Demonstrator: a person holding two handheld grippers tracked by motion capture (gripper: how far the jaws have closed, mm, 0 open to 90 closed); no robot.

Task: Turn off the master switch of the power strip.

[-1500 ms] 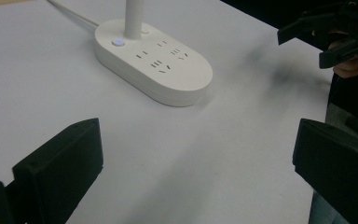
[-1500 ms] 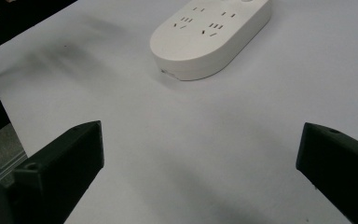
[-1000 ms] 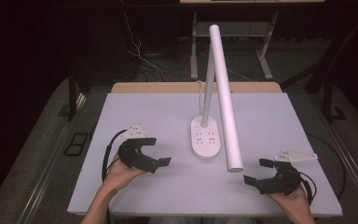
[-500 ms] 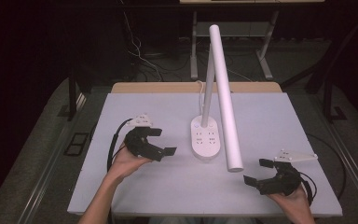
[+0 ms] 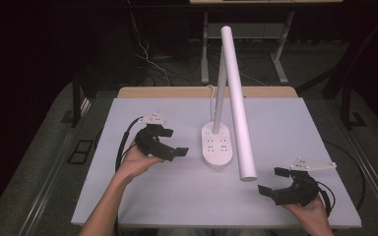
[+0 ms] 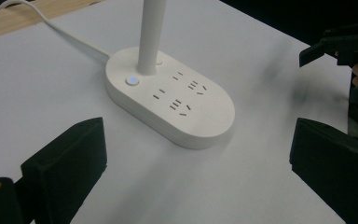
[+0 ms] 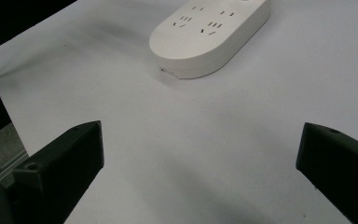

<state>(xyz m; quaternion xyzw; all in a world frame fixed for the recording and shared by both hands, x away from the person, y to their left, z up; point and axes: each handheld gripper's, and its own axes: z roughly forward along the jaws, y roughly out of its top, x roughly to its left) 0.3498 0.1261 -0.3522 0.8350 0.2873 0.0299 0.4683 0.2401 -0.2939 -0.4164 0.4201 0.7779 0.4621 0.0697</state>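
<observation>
From the high view I see my left gripper [image 5: 174,147], jaws spread, just beside the lamp base [image 5: 217,146] at mid-table, my right gripper [image 5: 271,182] spread too; its own view shows the round button [image 6: 132,80], which I should press squarely with one jaw.

White table [image 5: 285,128] with lamp base [image 5: 218,146]

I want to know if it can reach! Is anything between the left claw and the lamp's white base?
No. Bare table lies between the left claw and the lamp base, as the left gripper view shows.
</observation>
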